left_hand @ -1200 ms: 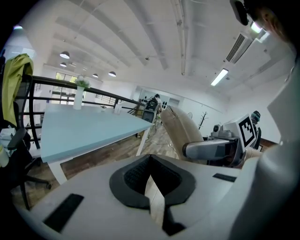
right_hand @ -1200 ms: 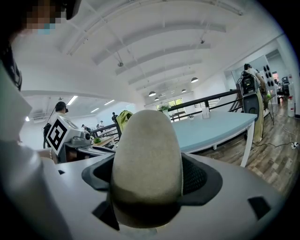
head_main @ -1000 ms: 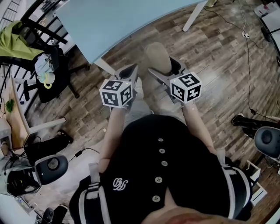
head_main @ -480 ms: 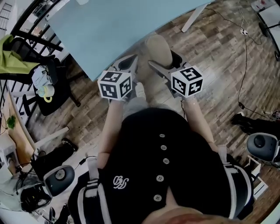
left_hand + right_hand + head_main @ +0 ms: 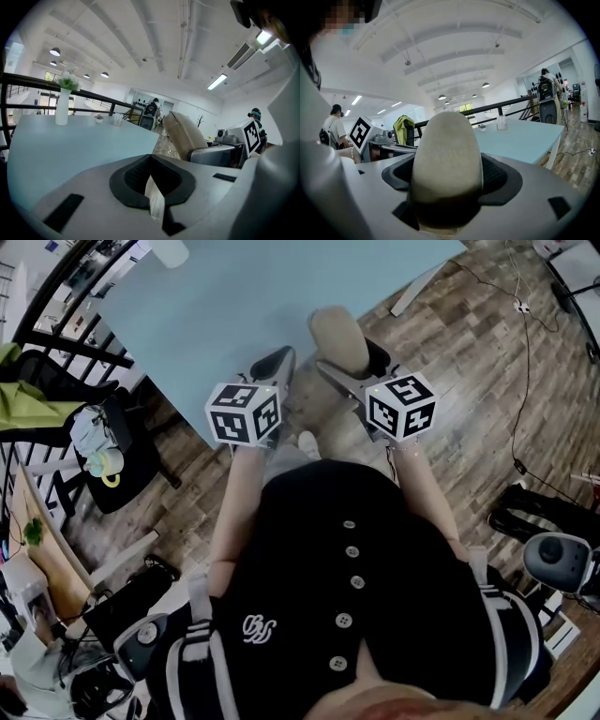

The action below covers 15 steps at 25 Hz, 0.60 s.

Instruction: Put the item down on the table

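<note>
A beige oblong item (image 5: 339, 341) stands up from my right gripper (image 5: 349, 367), which is shut on its lower end; it fills the middle of the right gripper view (image 5: 447, 159). The item hangs just past the near edge of the light blue table (image 5: 281, 296), above the wooden floor. My left gripper (image 5: 279, 364) is close beside it on the left, jaws shut and holding nothing (image 5: 152, 185). In the left gripper view the item (image 5: 185, 133) leans over the table's corner (image 5: 70, 140).
A white vase (image 5: 62, 105) and small cups stand at the table's far side. A white table leg (image 5: 417, 287) is at the upper right. A black chair (image 5: 103, 456) with green cloth sits to the left. Cables run over the floor (image 5: 525, 343) on the right.
Both grippers and the item have moved forward toward the table; the table edge now lies closer under them and fills more of the head view.
</note>
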Tool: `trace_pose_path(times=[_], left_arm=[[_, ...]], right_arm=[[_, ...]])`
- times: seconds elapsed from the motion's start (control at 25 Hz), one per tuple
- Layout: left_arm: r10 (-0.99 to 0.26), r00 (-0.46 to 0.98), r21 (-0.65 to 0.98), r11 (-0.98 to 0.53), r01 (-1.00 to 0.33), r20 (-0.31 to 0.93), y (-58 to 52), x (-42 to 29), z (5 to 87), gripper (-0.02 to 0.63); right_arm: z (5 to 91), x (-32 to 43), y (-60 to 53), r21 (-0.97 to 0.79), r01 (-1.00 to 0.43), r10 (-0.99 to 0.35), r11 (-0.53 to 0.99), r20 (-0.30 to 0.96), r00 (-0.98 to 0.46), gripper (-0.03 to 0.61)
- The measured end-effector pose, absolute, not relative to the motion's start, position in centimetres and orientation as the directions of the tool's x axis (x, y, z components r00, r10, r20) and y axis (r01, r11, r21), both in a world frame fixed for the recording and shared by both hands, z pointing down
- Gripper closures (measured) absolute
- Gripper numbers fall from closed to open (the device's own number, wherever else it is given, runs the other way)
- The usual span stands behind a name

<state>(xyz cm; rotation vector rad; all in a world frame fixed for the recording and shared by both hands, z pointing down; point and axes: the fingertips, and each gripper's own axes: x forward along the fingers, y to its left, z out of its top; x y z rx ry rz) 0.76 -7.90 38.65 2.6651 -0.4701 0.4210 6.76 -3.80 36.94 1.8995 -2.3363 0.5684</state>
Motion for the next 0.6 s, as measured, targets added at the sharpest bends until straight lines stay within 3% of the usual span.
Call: trace_pose_path(times=[0.6], left_arm=[[-0.203, 0.911, 0.389, -0.855, -0.343, 0.358, -9.1, 2.4, 41.1, 0.604]], right_arm=[[39.1, 7.7, -4.7, -0.228, -0.965, -0.911, 0.131, 0.356, -0.208, 0.17]])
